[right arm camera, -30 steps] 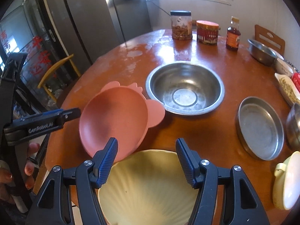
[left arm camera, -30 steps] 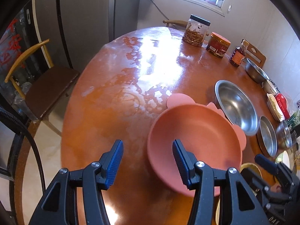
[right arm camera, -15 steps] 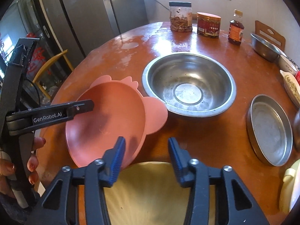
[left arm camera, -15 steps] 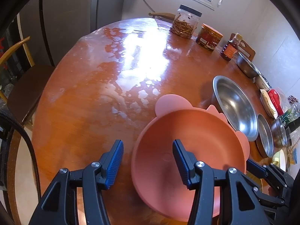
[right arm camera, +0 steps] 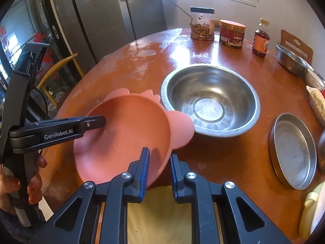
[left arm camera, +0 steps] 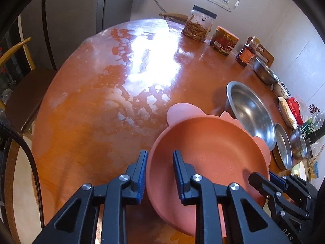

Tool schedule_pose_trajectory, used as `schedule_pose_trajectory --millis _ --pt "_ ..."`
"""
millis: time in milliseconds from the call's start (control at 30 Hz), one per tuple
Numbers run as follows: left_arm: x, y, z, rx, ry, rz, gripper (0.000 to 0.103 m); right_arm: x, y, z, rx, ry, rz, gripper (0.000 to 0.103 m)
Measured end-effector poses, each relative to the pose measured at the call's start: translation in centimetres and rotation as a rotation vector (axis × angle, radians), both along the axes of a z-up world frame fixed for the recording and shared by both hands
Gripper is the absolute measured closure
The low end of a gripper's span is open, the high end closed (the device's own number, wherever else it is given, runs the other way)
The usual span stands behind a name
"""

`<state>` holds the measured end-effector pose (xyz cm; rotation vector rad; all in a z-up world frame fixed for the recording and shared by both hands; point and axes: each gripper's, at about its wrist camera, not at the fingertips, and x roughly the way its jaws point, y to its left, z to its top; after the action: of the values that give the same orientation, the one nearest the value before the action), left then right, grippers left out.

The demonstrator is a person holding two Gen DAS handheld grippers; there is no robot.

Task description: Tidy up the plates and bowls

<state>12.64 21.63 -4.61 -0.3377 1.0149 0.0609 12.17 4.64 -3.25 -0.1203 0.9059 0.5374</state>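
Observation:
A pink plate with round ears (left arm camera: pixel 211 154) (right arm camera: pixel 126 134) sits near the front of the round brown table (left arm camera: pixel 105 93). My left gripper (left arm camera: pixel 160 166) has closed around its near-left rim, one finger inside and one outside. My right gripper (right arm camera: pixel 159 166) has closed around its near-right rim in the same way. A yellow plate (right arm camera: pixel 160 211) lies under my right gripper, mostly hidden. A large steel bowl (right arm camera: pixel 211 99) stands just behind the pink plate. A shallow steel dish (right arm camera: pixel 292 150) lies to its right.
At the back stand a jar of snacks (right arm camera: pixel 202 24), a red-lidded jar (right arm camera: pixel 231 33) and a brown bottle (right arm camera: pixel 261 38). Another steel bowl (right arm camera: pixel 290 59), food dishes and a white lid (right arm camera: pixel 312 209) crowd the right edge. A chair (left arm camera: pixel 22 89) stands left of the table.
Both grippers moved forward onto the pink plate and narrowed from wide open until they pinch its rim on opposite sides. The plate has lifted slightly at the near side.

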Motion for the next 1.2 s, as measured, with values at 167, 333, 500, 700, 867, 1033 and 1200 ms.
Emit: schedule_pose_trajectory --millis 167,333,500,700,867,1033,1200 --pt "-0.5 -0.1 1.6 0.013 -0.037 0.005 0.077 -0.2 -0.3 1.0 0.027 -0.023 0.000 0.086" --pt "-1.3 -0.7 2.9 0.021 -0.062 0.005 0.077 -0.5 -1.0 2.0 0.049 -0.035 0.003 0.086" --pt "-2.5 -2.0 4.1 0.019 -0.083 -0.002 0.077 -1.5 -2.2 2.9 0.061 -0.042 0.002 0.086" --pt "-3.6 -4.2 5.1 0.016 -0.101 -0.019 0.077 -2.6 -4.6 3.7 0.070 -0.043 -0.006 0.086" --pt "-4.7 -6.4 5.4 0.015 -0.095 -0.049 0.077 -4.0 -6.8 3.9 0.074 -0.045 -0.017 0.086" --pt "-6.1 -8.7 5.6 0.012 -0.091 -0.083 0.077 -5.3 -9.4 3.5 0.065 -0.038 -0.016 0.086" --pt "-7.5 -10.6 5.3 0.017 -0.074 -0.097 0.077 -6.4 -11.0 3.0 0.054 -0.031 -0.011 0.086"
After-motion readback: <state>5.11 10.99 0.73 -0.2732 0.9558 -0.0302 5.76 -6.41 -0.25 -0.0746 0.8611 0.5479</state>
